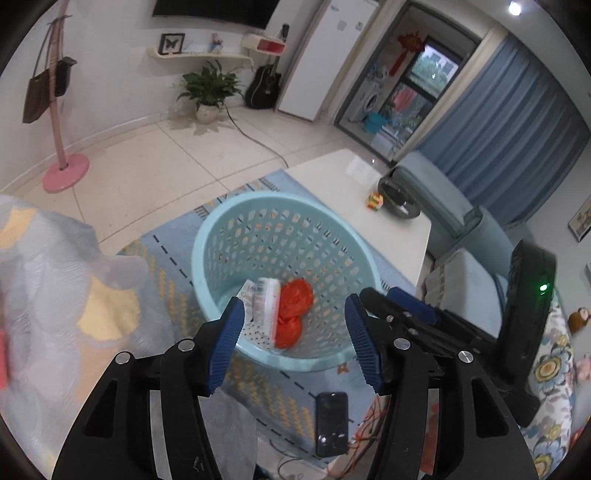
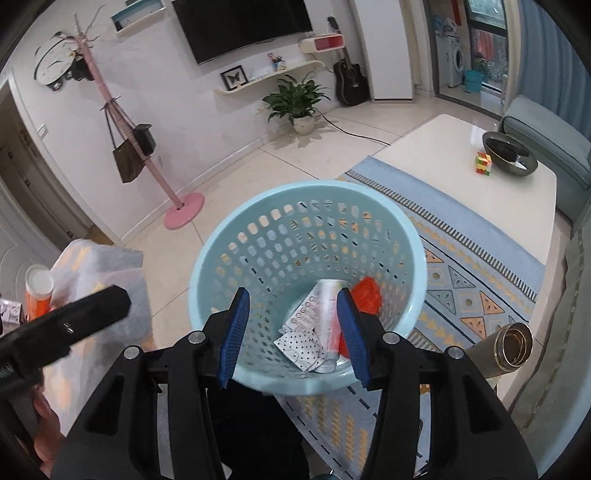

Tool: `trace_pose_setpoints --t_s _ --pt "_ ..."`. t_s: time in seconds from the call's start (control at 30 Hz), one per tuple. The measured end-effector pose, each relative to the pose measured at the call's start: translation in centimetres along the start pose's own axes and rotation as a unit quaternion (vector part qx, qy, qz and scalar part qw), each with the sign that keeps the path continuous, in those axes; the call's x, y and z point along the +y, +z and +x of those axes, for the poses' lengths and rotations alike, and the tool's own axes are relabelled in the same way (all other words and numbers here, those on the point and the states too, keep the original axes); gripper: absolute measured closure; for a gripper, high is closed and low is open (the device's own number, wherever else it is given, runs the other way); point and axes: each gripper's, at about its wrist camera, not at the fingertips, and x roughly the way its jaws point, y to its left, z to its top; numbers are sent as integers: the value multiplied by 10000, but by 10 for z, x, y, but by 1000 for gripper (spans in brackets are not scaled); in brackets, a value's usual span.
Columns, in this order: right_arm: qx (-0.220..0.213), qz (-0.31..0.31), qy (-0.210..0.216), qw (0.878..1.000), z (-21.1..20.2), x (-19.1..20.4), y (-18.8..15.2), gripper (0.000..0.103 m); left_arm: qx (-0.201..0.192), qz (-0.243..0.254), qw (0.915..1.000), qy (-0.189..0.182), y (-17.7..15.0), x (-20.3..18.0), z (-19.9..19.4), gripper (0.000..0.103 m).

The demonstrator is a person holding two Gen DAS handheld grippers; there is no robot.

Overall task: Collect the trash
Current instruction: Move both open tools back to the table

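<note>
Both over the basket (image 2: 306, 206): left hand-held gripper (image 1: 295, 332) spread and empty, right hand-held gripper (image 2: 293, 332) likewise; the can (image 2: 328, 325) lies below. Next, find more trash.

Setting: living room of a home. Evidence: wall-mounted television (image 2: 242, 27) above a curved shelf (image 2: 269, 79) with a framed butterfly (image 2: 233, 77); potted plant (image 2: 297, 99) and acoustic guitar (image 2: 351, 83) on pale tile floor (image 2: 236, 177); pink coat stand (image 2: 122, 129) hung with bags; patterned blue rug (image 2: 472, 258), low white bench (image 2: 454, 162), blue-grey sofa (image 2: 546, 136). Blue curtains (image 1: 517, 147) flank a balcony doorway, washing machine (image 2: 456, 61) beyond.
</note>
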Motion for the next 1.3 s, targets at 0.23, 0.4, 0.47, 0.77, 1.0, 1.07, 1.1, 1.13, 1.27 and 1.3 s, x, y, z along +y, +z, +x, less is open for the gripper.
trace_pose_setpoints --t_s 0.23,0.4,0.47,0.77,1.0,1.07,1.1,1.13,1.27,1.3 --pt "-271 -421 290 9983 -30 40 -6 57 -567 -29 9984 31 -19 2 -63 48" --pt "-425 -832 550 9941 -50 82 -14 57 -1002 -31 9947 249 -39 8 -117 46" --pt "-457 -991 651 9919 -55 98 -18 57 -1154 -91 9928 297 -45 14 -137 44" --pt "-515 -1741 1152 9766 -74 182 -43 57 -1848 -722 9762 877 -90 65 -229 40" --pt "-470 -2163 1485 9638 -75 238 -68 52 -2256 -1501 9466 1745 -126 131 -299 18" --pt "-399 -2306 1577 9594 -73 255 -77 47 -2317 -1766 9348 2031 -137 153 -313 14" --pt "-375 -2361 1607 9576 -72 261 -81 46 -2319 -1917 9294 2137 -143 166 -319 14" --pt "-343 -2455 1638 9548 -71 270 -86 43 -2306 -2060 9251 2205 -148 178 -324 14" --pt "-184 -2726 1825 9445 -67 297 -104 39 -2092 -2553 9171 2235 -163 220 -331 14" --pt "-154 -2766 1853 9428 -66 302 -106 39 -2023 -2675 9169 2165 -165 232 -330 14"
